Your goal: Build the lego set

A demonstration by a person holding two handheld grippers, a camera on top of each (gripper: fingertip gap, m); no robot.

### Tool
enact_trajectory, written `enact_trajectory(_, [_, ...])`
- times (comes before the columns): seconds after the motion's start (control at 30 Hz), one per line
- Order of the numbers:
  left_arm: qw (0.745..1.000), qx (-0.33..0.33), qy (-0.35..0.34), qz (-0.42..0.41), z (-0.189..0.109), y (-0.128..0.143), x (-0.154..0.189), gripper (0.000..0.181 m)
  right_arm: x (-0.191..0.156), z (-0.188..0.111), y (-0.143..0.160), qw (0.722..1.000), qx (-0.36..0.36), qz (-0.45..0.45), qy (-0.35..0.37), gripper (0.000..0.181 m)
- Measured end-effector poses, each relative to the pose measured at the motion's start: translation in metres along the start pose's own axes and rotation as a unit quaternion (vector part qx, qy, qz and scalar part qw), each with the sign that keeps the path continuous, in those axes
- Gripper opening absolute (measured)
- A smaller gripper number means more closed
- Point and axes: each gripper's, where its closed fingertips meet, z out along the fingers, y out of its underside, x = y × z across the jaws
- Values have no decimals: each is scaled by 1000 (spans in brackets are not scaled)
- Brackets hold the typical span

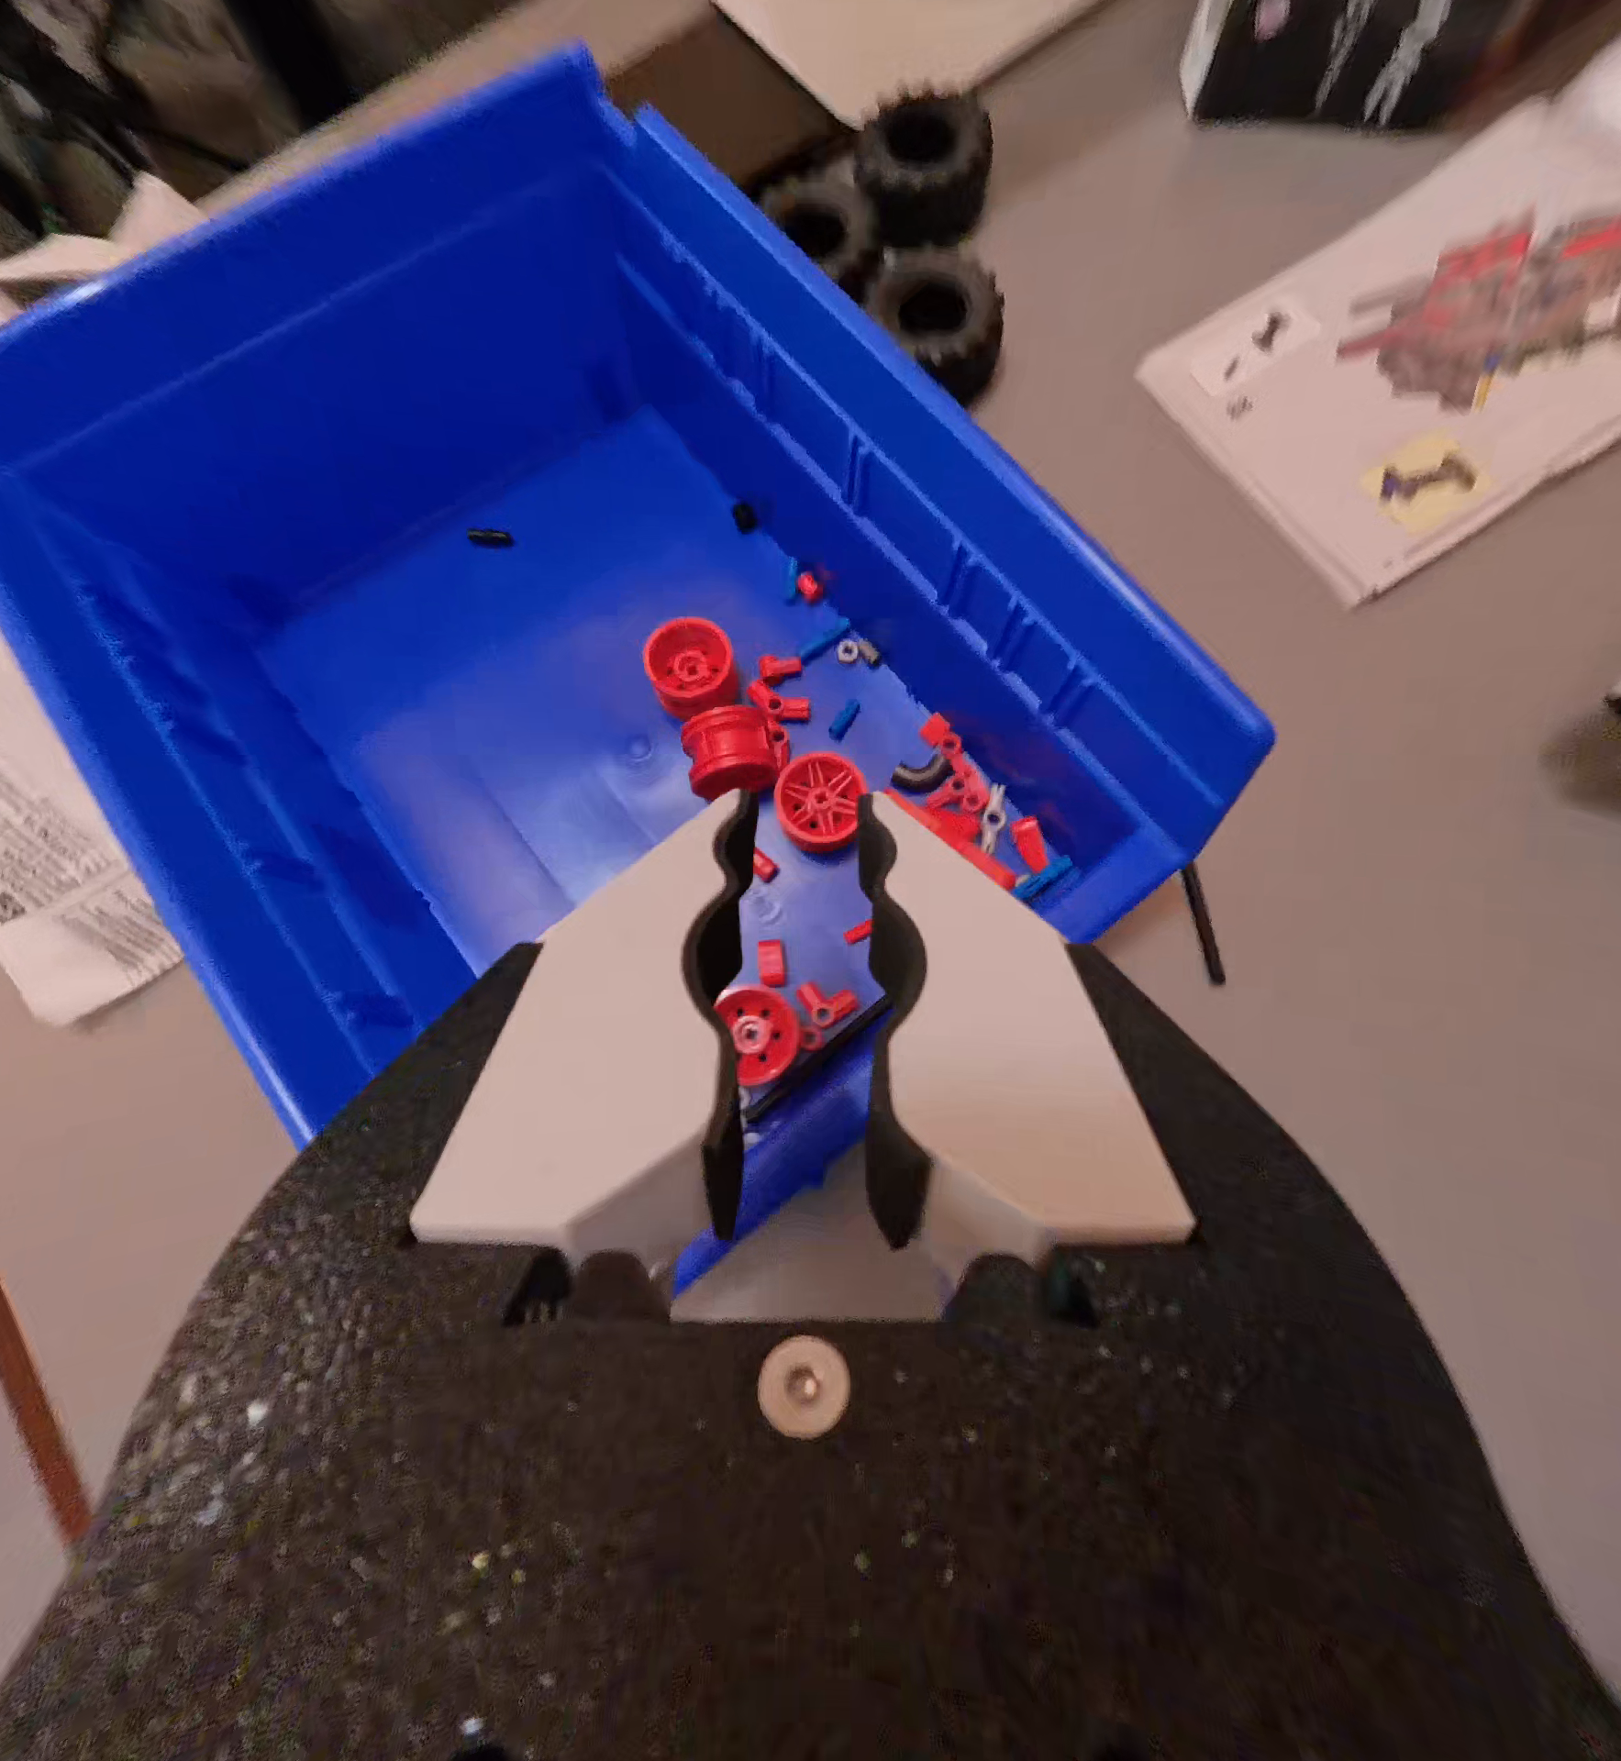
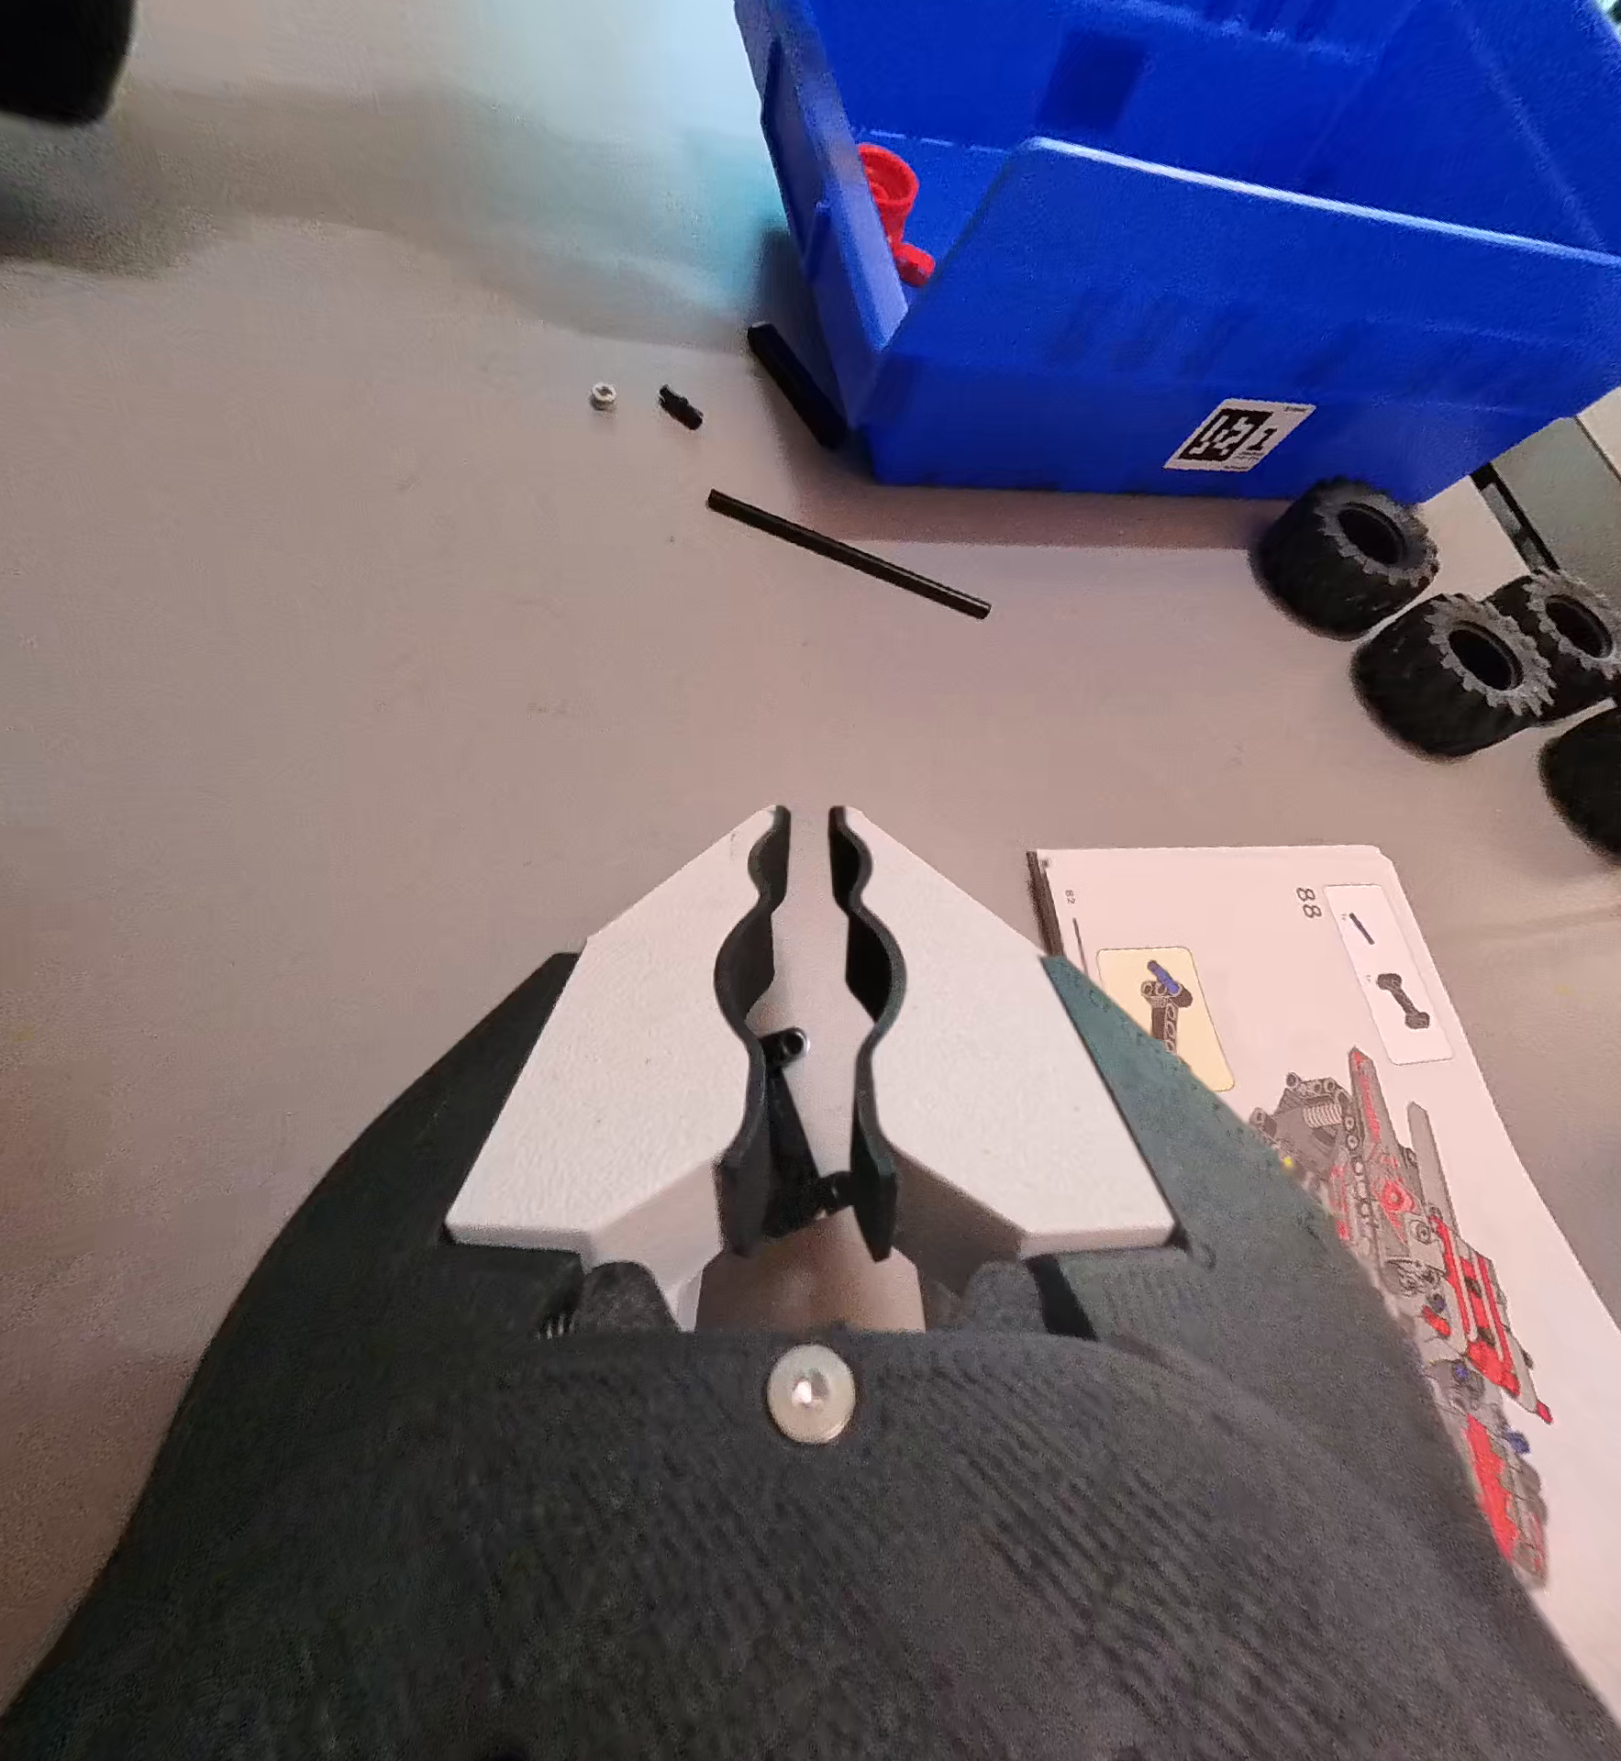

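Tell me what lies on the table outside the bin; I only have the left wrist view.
Observer: A small grey bush and a black pin lie close together, not touching, near the blue bin.
Operator: Report the right gripper.
Observer: The right gripper has its tips nearly meeting; a black piece shows deep between its fingers. I cannot tell whether it is held.
Operator: Count the tyres.
Observer: Four black tyres cluster beside the bin's stickered wall.
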Motion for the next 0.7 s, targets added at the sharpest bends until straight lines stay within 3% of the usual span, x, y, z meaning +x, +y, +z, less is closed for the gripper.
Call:
enact_trajectory(0.13, [990,-91,45,98,21,7,-3,18,2,-4,7,1000,-13,6,0,12])
enact_trajectory(0.23, [983,-127,69,117,36,9,-7,15,3,-8,11,999,-18,27,2,25])
enact_trajectory(0.4, [987,-108,40,109,53,-5,-23,15,9,-13,21,998,-44,28,20,38])
enact_trajectory(0.7, [990,-61,77,102,81,-15,-12,12,-3,-19,20,997,-28,72,-30,34])
